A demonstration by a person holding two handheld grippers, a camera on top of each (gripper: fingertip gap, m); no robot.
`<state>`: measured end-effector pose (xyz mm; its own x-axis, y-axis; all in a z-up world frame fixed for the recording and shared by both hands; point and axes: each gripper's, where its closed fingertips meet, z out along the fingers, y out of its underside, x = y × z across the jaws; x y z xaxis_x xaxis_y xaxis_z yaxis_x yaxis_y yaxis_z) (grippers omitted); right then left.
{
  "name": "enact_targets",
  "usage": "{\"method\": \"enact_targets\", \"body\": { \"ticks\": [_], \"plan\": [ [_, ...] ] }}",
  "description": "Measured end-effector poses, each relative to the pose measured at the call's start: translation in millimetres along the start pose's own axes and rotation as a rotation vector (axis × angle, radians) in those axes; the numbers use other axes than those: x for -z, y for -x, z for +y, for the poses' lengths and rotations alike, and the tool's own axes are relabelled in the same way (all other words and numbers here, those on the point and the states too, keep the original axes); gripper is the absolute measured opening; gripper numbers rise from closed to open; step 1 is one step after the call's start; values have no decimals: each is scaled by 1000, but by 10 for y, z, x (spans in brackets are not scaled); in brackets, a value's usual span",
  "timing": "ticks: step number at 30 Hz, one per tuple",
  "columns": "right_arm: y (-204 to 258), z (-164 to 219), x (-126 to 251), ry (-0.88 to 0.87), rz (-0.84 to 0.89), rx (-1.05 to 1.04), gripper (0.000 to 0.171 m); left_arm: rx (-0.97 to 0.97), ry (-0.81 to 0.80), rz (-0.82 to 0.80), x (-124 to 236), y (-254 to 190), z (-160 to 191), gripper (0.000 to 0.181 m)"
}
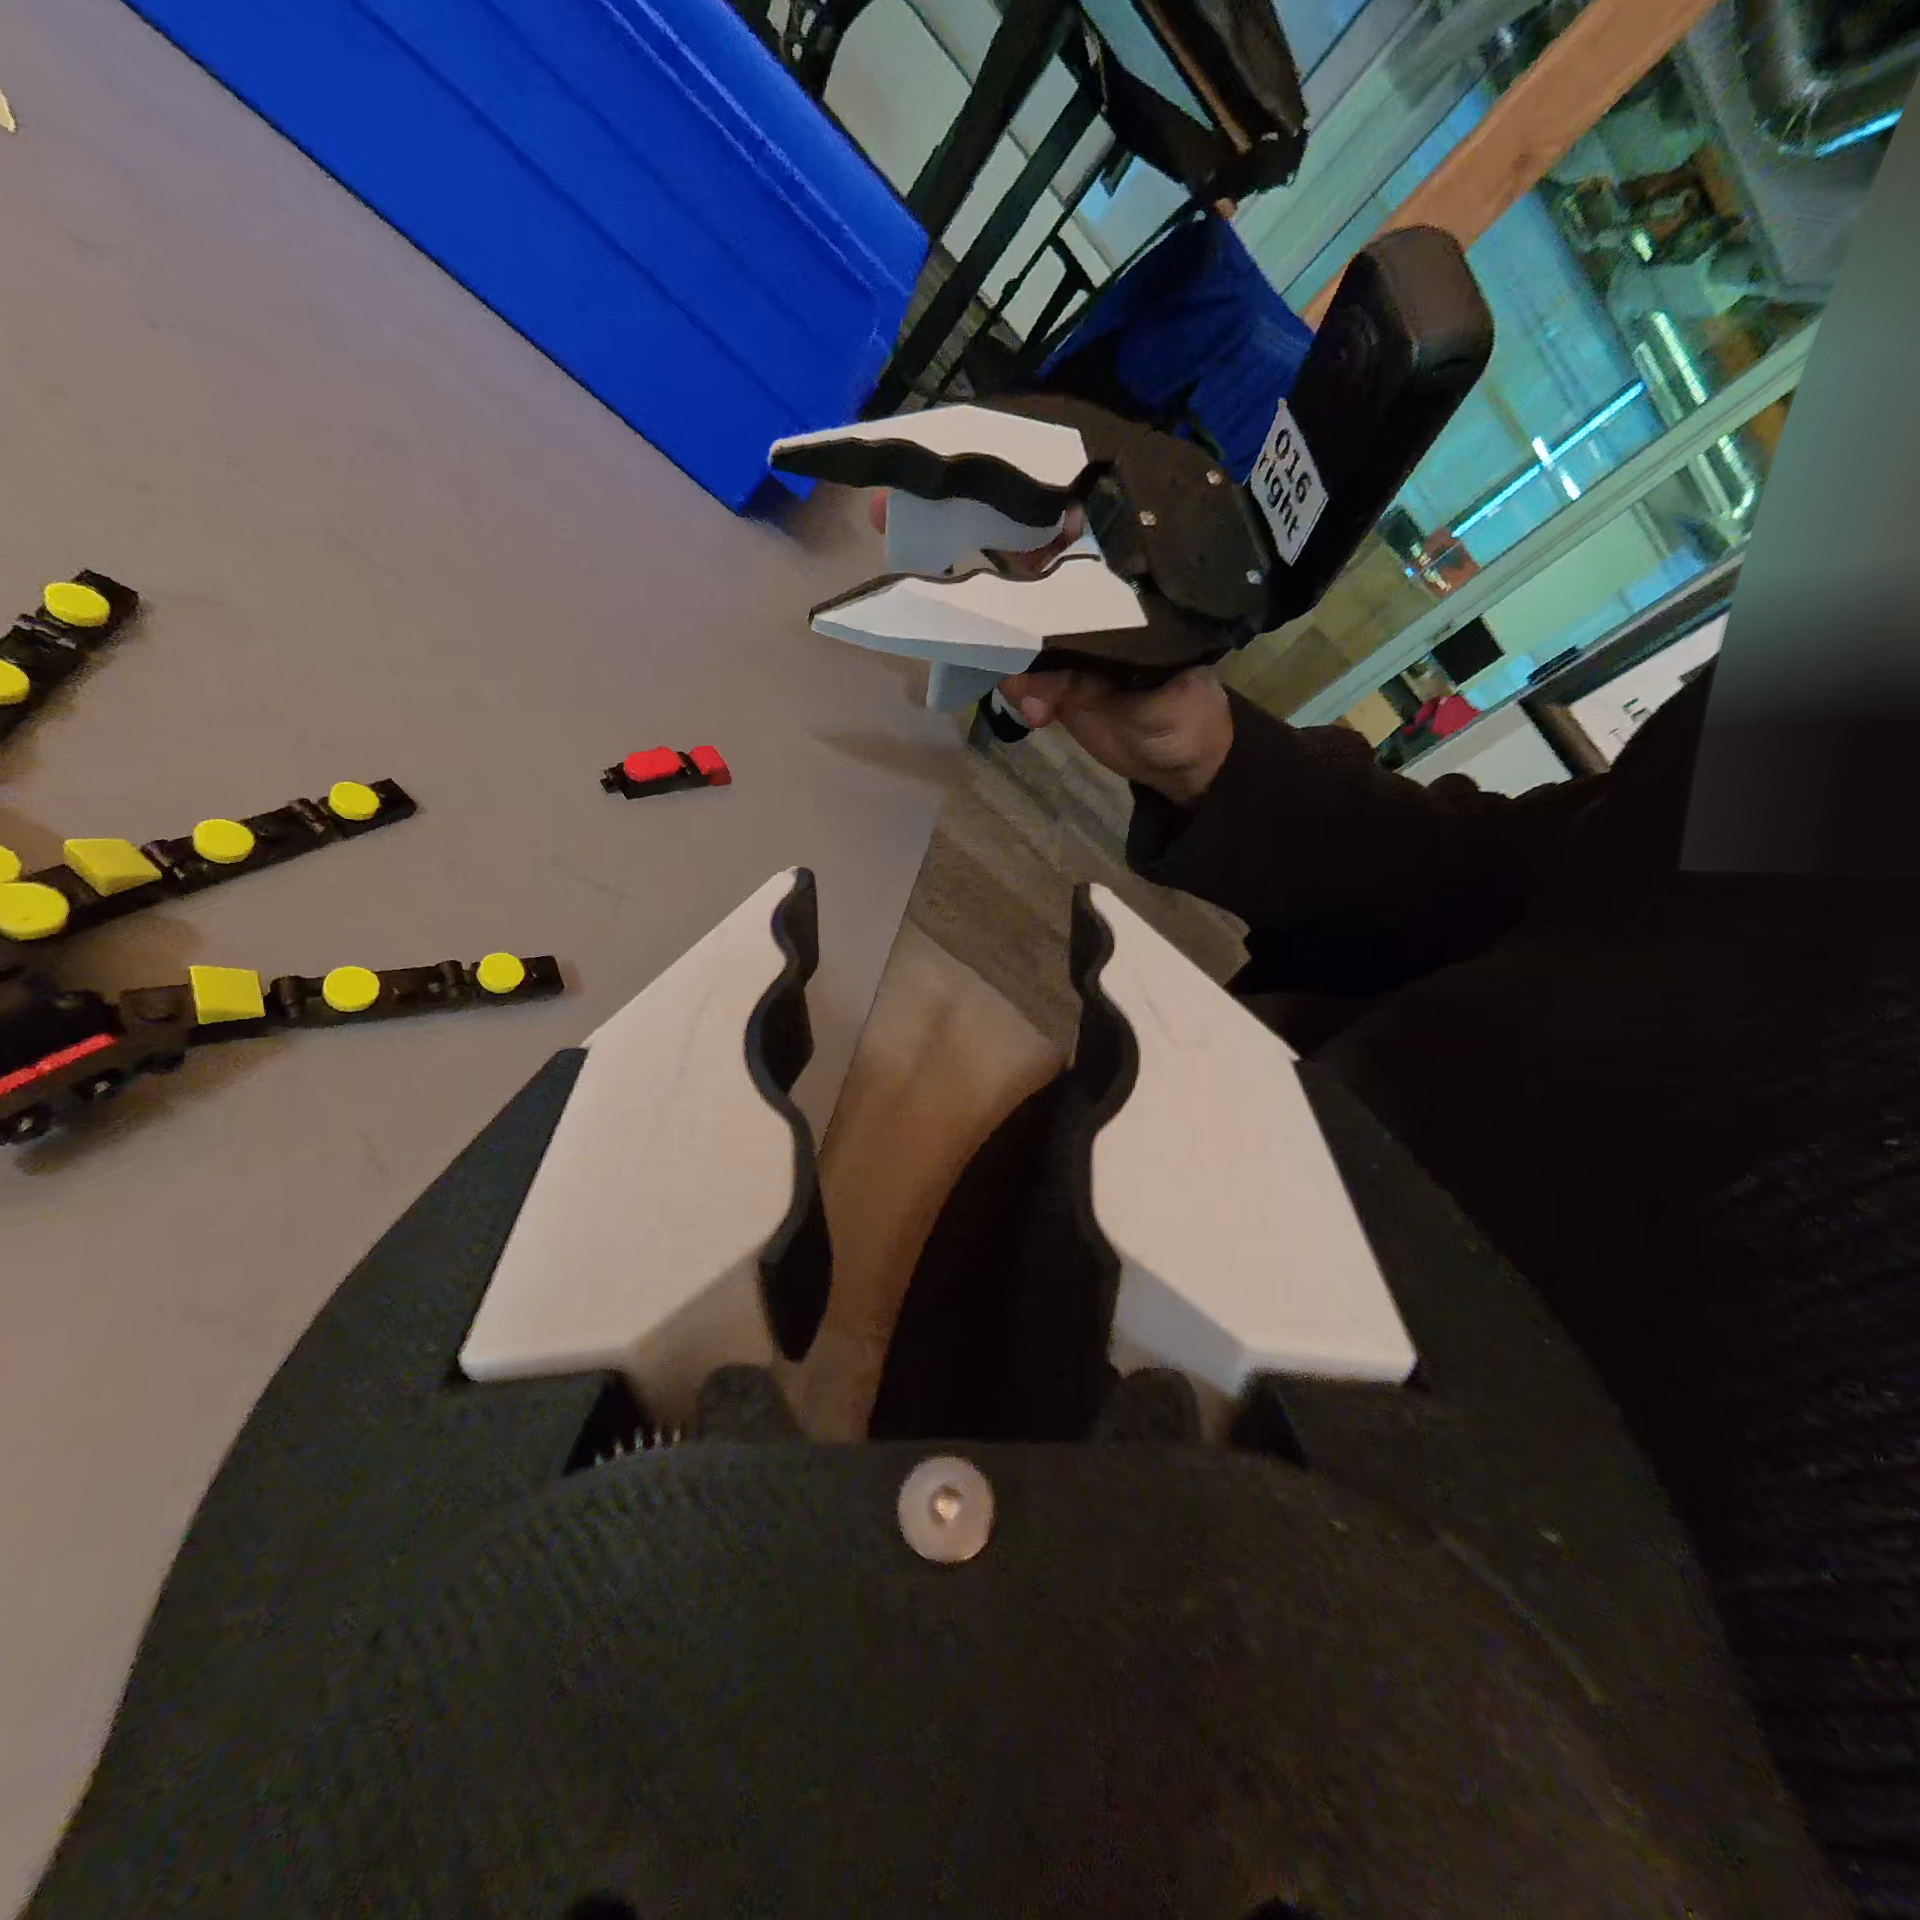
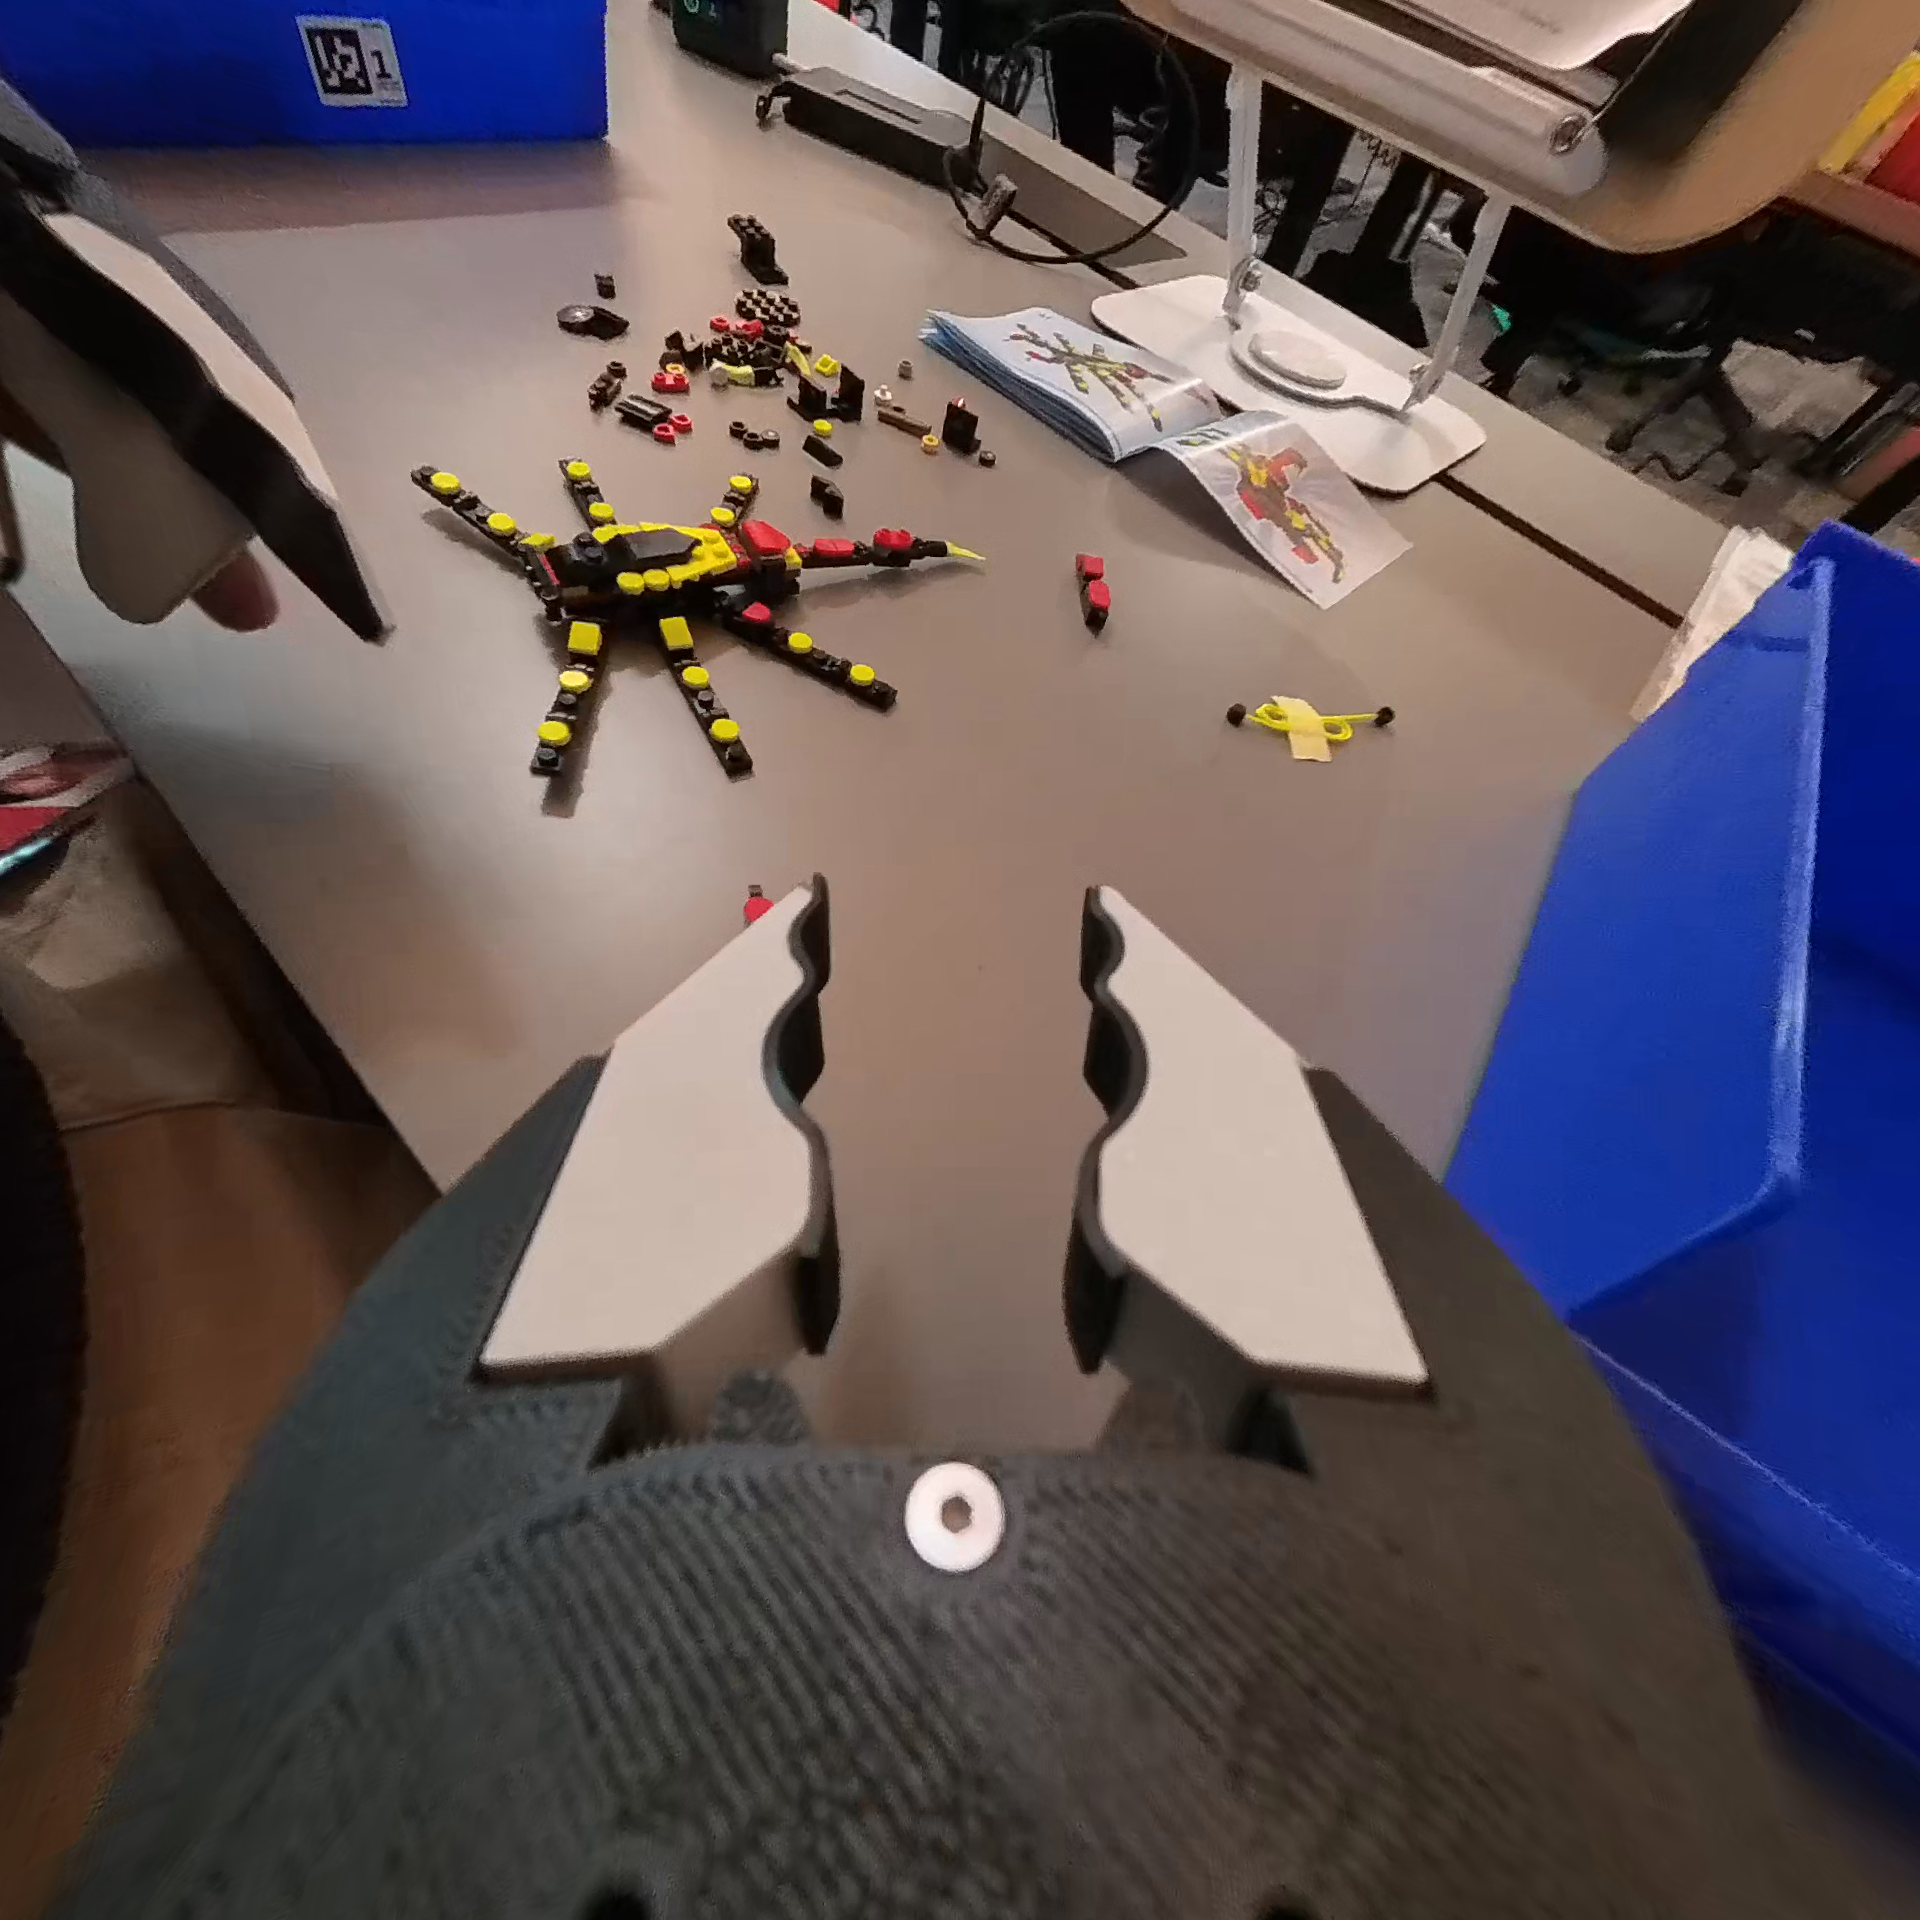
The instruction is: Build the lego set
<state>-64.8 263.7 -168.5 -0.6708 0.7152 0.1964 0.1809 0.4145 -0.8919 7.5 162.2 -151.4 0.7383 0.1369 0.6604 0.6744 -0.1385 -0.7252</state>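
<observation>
A black, yellow and red Lego spider model (image 2: 665, 571) lies on the grey table (image 2: 987, 810); some of its legs (image 1: 312, 831) show in the left wrist view. My right gripper (image 2: 954, 899) is open and empty over the table's near edge, short of the model. It also shows in the left wrist view (image 1: 795, 538), held in a hand. My left gripper (image 1: 940, 894) is open and empty at the table's edge; one of its fingers (image 2: 239, 416) shows at the upper left of the right wrist view. A small red and black piece (image 1: 667, 771) lies near the legs.
Several loose bricks (image 2: 748, 364) lie behind the model. An open instruction booklet (image 2: 1091, 384) and a white stand (image 2: 1351, 416) are at the back right. A red-black piece (image 2: 1091, 592) and a yellow piece (image 2: 1304, 722) lie right of the model. Blue bins stand at right (image 2: 1714, 987) and back left (image 2: 312, 62). About 20 cm separates my right fingertips from the yellow piece (image 2: 1304, 722).
</observation>
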Motion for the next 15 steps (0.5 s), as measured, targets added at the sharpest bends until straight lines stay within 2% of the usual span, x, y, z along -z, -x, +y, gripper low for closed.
{"method": "enact_targets", "body": {
  "ticks": [9, 12, 15],
  "plan": [
    [-19, 7, -126, -28, -30, -38, 40, 147, -59, 65, 31, 73, -100, 46],
    [67, -257, -96, -176, -93, 2, 31, 168, -84, 53, 74, 124, -146, 45],
    [34, -477, -41, -316, -123, -16, 21, 144, -90, -26, 149, 230, -151, 43]
  ]
}}
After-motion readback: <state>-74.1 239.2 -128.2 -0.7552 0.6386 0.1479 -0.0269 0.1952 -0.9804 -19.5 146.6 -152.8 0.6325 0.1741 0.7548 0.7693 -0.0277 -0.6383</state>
